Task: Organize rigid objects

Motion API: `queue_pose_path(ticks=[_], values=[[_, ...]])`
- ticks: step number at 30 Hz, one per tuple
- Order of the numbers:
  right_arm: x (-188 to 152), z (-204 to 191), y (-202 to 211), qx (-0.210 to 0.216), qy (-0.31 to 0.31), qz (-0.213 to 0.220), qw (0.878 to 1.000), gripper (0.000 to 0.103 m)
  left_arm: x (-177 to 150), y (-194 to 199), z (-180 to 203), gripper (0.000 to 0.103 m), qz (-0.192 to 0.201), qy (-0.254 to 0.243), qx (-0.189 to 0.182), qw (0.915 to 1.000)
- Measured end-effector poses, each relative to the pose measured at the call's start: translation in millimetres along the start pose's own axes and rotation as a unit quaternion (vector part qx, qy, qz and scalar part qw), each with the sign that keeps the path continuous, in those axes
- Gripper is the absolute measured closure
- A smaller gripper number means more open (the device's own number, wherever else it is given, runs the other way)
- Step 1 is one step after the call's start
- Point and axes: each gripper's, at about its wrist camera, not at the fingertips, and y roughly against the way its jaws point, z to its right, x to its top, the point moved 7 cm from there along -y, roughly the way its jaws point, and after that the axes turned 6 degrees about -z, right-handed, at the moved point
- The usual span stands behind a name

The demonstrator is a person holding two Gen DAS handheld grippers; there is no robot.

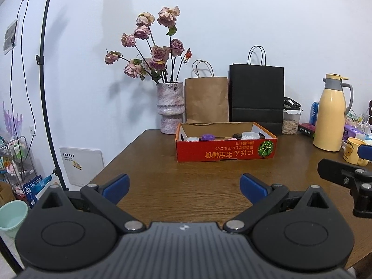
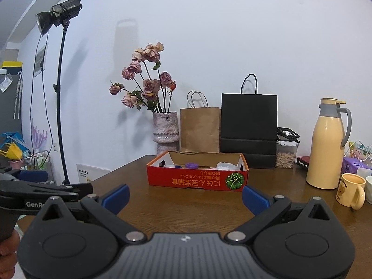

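A shallow red cardboard box [image 1: 225,150] [image 2: 197,181] with orange print and a green pumpkin picture stands on the brown wooden table [image 1: 186,186] [image 2: 186,209]. Inside it lie several small items, among them a purple lid [image 1: 207,137] [image 2: 191,165] and a white tub [image 1: 250,135] [image 2: 224,165]. My left gripper [image 1: 184,187] hovers open over the near table, well short of the box, nothing between its blue pads. My right gripper [image 2: 185,197] is likewise open and holds nothing. Each gripper shows at the edge of the other's view.
Behind the box stand a vase of dried roses [image 1: 169,109] [image 2: 165,127], a brown paper bag [image 1: 206,98] and a black bag [image 1: 257,93]. A cream thermos jug [image 1: 331,114] [image 2: 327,144], a yellow mug [image 2: 350,193], a grain container [image 1: 290,122] and clutter fill the right. A light stand [image 1: 44,81] rises at left.
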Motion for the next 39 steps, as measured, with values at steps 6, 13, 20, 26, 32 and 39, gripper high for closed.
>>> queue_pose_path(ticks=[6, 13, 20, 26, 32, 39], values=[[0.4, 0.6, 1.1, 0.0, -0.001, 0.001, 1.0, 0.0, -0.3, 0.0, -0.1, 0.0, -0.002, -0.001, 0.001, 1.0], [-0.8, 0.5, 0.0, 0.0, -0.002, -0.002, 1.0, 0.0, -1.5, 0.1, -0.7, 0.0, -0.004, -0.001, 0.001, 1.0], [-1.5, 1.6, -3.0, 0.0, -0.004, -0.003, 1.0, 0.0, -2.5, 0.1, 0.4, 0.0, -0.006, -0.005, 0.001, 1.0], [-2.5, 1.3, -3.8, 0.0, -0.005, -0.004, 1.0, 0.0, -2.9, -0.6, 0.5, 0.0, -0.006, -0.007, 0.002, 1.0], [-3.4, 1.4, -4.9, 0.001, -0.006, -0.004, 1.0, 0.0, -2.4, -2.5, 1.2, 0.0, -0.006, -0.007, 0.003, 1.0], [-5.7, 0.3, -6.7, 0.001, -0.006, -0.006, 1.0, 0.0, -2.1, -2.8, 0.4, 0.0, -0.005, -0.006, 0.003, 1.0]])
